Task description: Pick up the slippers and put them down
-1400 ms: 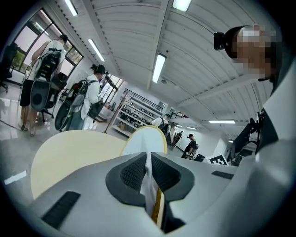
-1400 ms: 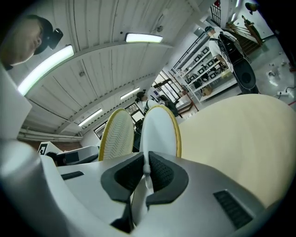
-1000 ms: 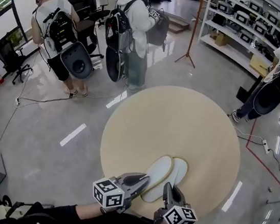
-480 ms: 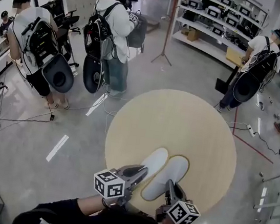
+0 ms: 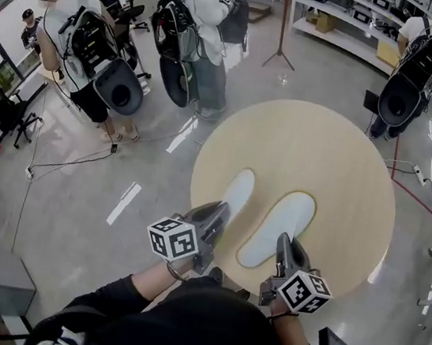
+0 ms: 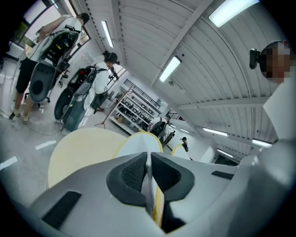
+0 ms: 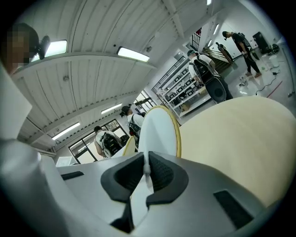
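The left gripper (image 5: 216, 211) is clamped tight on the heel edge of the left slipper (image 5: 237, 191), and the right gripper (image 5: 285, 243) pinches the right slipper (image 5: 283, 217) the same way. Both are held side by side, apart, over the round table (image 5: 339, 145). Pick-up looks done; setting down and letting go remain.

The slippers (image 5: 276, 224) look smooth and matt, the table (image 5: 323, 151) matt wood.
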A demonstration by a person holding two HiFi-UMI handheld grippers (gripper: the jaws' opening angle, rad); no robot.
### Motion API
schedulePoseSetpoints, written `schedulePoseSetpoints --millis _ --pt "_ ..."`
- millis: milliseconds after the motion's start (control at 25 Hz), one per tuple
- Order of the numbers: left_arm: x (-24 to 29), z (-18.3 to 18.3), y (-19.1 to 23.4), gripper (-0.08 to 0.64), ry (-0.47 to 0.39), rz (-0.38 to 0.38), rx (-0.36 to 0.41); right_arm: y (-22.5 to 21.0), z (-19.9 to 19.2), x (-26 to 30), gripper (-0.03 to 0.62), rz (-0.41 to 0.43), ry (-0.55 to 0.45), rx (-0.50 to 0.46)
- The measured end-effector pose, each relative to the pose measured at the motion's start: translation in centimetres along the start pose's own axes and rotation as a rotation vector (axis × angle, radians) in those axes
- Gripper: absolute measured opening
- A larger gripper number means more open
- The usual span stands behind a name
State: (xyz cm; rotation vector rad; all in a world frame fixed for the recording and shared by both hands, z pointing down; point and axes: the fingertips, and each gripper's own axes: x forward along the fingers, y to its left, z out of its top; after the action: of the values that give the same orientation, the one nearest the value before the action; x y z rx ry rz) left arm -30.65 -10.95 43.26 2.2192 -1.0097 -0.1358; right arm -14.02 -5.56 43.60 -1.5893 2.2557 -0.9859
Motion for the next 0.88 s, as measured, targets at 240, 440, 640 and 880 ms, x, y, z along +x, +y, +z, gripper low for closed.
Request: schedulePoseSetpoints --millis 240,440,640,880 --pt "-1.0 0.5 2.2 0.032 -0.029 0.075 -0.028 0.2 -1.5 0.7 0.032 0.039 0.039 0.023" --pt "-0.9 4.3 8.1 0.032 -0.059 0.111 -0.078 2.4 -2.0 5.4 0.032 0.03 0.09 -0.003" --pt "2.1 4.8 12.0 0.032 -0.043 0.127 -0.121 0.5 -2.4 8.6 0.032 -0.013 0.136 0.04" --pt "6.8 6.3 21.8 0.032 0.035 0.192 -0.151 -1.6 -3.9 18.6 0.032 -0.084 0.237 0.025"
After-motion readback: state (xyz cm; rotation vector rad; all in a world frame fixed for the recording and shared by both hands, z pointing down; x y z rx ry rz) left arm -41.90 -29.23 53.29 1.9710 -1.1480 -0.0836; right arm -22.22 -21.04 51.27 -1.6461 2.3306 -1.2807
